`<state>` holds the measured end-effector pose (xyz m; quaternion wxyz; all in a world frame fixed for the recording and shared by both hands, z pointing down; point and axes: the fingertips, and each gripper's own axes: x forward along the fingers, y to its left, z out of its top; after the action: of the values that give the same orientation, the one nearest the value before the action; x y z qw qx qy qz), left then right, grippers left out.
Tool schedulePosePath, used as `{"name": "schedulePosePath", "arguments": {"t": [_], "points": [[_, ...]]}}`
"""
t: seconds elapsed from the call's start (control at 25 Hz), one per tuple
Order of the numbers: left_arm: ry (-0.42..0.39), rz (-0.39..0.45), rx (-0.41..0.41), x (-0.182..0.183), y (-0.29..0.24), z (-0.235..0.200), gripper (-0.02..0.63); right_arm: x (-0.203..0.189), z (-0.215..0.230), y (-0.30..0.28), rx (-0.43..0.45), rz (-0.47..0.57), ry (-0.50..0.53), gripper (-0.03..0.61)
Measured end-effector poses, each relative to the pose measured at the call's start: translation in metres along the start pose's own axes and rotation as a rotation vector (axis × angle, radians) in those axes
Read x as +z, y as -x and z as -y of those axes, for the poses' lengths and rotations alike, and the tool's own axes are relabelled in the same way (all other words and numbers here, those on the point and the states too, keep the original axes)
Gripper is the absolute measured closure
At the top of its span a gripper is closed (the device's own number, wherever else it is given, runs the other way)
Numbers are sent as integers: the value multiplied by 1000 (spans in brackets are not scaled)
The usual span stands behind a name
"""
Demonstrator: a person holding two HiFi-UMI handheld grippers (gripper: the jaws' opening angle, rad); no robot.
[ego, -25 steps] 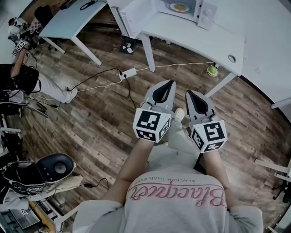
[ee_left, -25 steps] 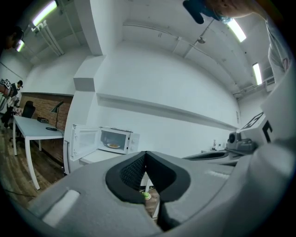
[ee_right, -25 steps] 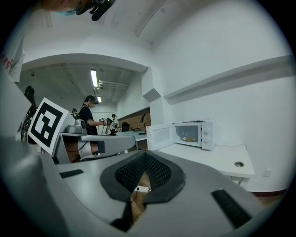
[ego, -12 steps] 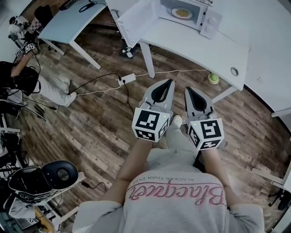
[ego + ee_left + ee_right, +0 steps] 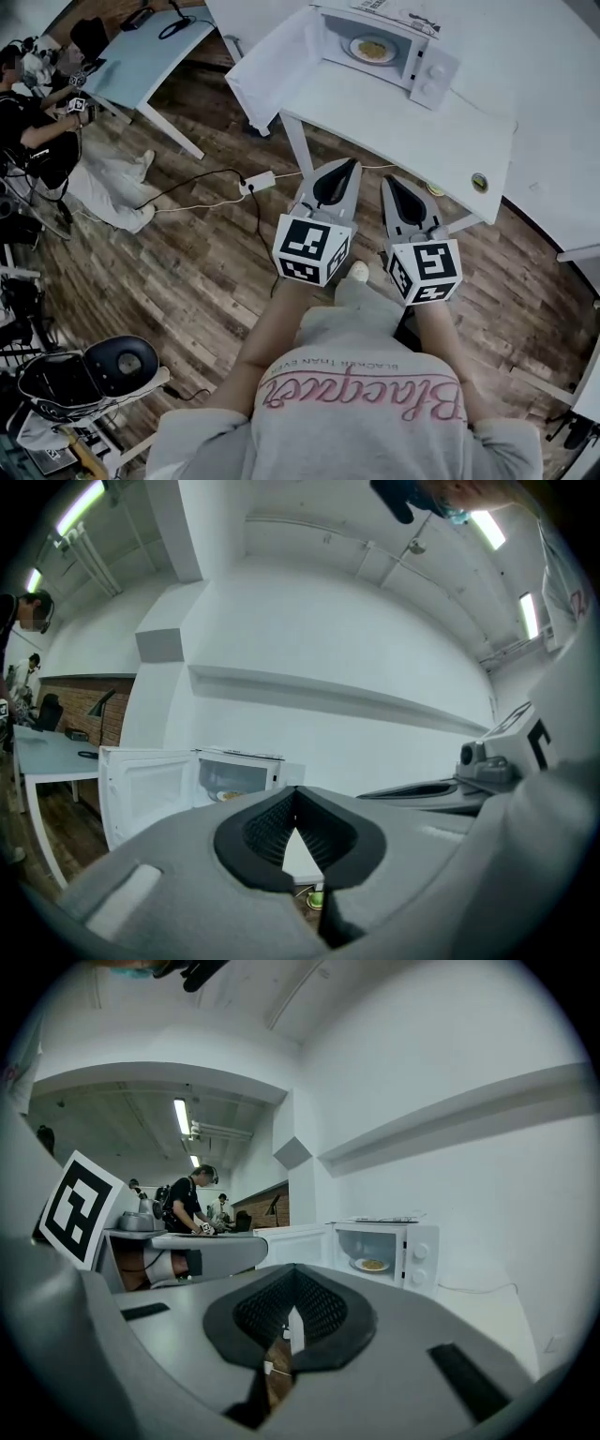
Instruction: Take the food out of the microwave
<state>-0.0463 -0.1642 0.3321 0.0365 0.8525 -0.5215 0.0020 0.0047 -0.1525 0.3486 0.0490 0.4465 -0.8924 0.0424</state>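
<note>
Food (image 5: 373, 49), yellowish on a round white plate (image 5: 355, 50), is sitting inside the open white microwave (image 5: 431, 71) on the white table (image 5: 394, 114). Grey left gripper (image 5: 352, 167) and grey right gripper (image 5: 386, 181) are pointing toward it, jaws clenched, gripping nothing.

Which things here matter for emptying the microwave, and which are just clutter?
Job: microwave, open door, plate of food inside, left gripper and right gripper, both shut and empty.
Clutter: power strip on the floor, papers on the microwave, desk, seated person.
</note>
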Motion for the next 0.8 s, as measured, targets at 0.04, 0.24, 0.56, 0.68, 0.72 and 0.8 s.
{"name": "schedulePosePath", "arguments": {"t": [0.04, 0.24, 0.56, 0.68, 0.72, 0.8], "points": [[-6, 2, -4, 3, -8, -1, 609, 4, 4, -5, 13, 8, 0, 568], [-26, 5, -9, 13, -47, -11, 609, 23, 27, -32, 62, 34, -3, 568], [8, 1, 34, 5, -94, -38, 609, 23, 67, -71, 78, 26, -36, 568], [12, -22, 49, -6, -100, -45, 609, 15, 71, -79, 77, 4, -16, 568], [16, -24, 54, -8, -102, -48, 609, 14, 71, -82, 80, 1, -13, 568], [24, -20, 63, -8, -107, -54, 609, 13, 74, -87, 84, -1, -9, 568]]}}
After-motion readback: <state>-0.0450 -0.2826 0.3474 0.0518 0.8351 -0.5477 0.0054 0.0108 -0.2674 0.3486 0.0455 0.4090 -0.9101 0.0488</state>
